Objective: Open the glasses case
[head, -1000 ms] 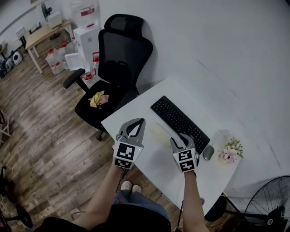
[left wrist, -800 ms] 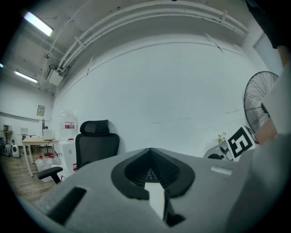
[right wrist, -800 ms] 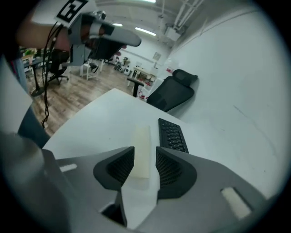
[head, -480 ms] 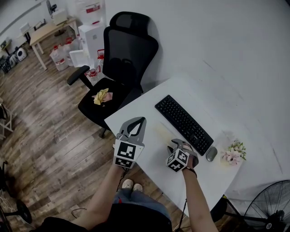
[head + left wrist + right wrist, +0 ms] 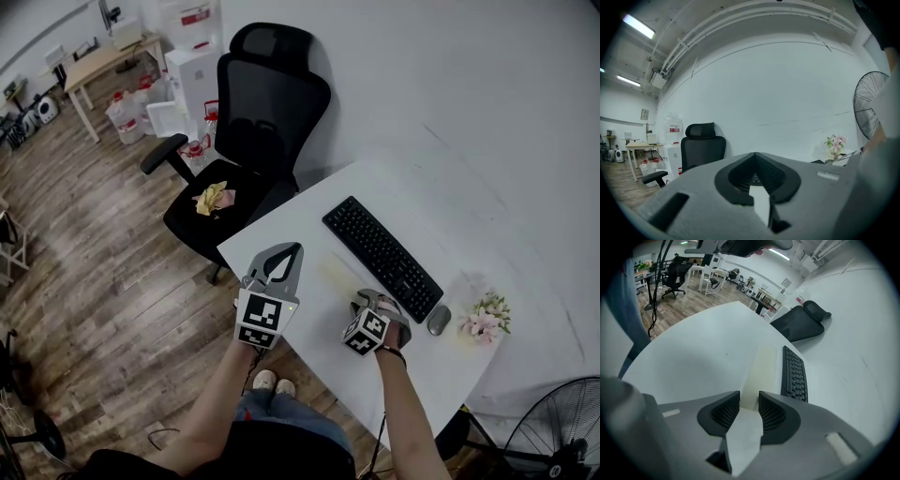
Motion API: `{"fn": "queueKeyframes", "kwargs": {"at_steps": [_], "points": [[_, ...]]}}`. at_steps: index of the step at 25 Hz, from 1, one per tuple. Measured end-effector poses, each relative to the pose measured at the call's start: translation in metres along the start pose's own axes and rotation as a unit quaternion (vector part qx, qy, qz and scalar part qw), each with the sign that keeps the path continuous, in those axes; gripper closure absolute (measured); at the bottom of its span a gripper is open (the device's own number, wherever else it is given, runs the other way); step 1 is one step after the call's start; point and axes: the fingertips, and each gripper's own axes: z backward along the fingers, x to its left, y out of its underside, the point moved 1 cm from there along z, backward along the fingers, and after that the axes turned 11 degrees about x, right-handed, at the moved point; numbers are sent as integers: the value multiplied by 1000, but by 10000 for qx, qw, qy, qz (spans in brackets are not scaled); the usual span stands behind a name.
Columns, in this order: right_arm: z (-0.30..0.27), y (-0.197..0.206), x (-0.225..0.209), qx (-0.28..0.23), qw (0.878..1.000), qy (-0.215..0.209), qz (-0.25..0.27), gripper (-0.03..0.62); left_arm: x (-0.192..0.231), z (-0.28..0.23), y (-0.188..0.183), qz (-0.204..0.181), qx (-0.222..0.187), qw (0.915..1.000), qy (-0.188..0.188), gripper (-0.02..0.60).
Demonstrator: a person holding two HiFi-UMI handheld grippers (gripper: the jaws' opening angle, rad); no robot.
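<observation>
At the near edge of the white desk [image 5: 422,356] the left gripper [image 5: 296,248] stays pressed together and empty, while the right gripper [image 5: 749,393] has dropped and rolled, parted jaws just narrowing astride the pale cream oblong glasses case [image 5: 765,364] beside the black keyboard [image 5: 380,246], black mesh chair [image 5: 267,103] beyond.

Fan [image 5: 553,427] cut by the picture's corner — glasses case [image 5: 335,275] edges too faint to trace.

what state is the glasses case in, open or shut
Looks shut: the glasses case lies flat on the desk beside the keyboard, no lid raised.
</observation>
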Motion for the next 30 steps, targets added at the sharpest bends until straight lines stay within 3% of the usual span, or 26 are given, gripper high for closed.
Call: {"fn": "queueKeyframes", "kwargs": {"at_steps": [9, 19, 30], "points": [[10, 2, -4, -79, 9999, 58, 22, 503, 4, 3, -1, 36, -11, 10000, -62, 574], [15, 10, -42, -162, 9991, 345, -197, 566, -1, -3, -3, 15, -15, 10000, -10, 574], [2, 23, -74, -133, 9977, 355, -559, 572, 0, -7, 3, -5, 83, 9999, -62, 574]]}}
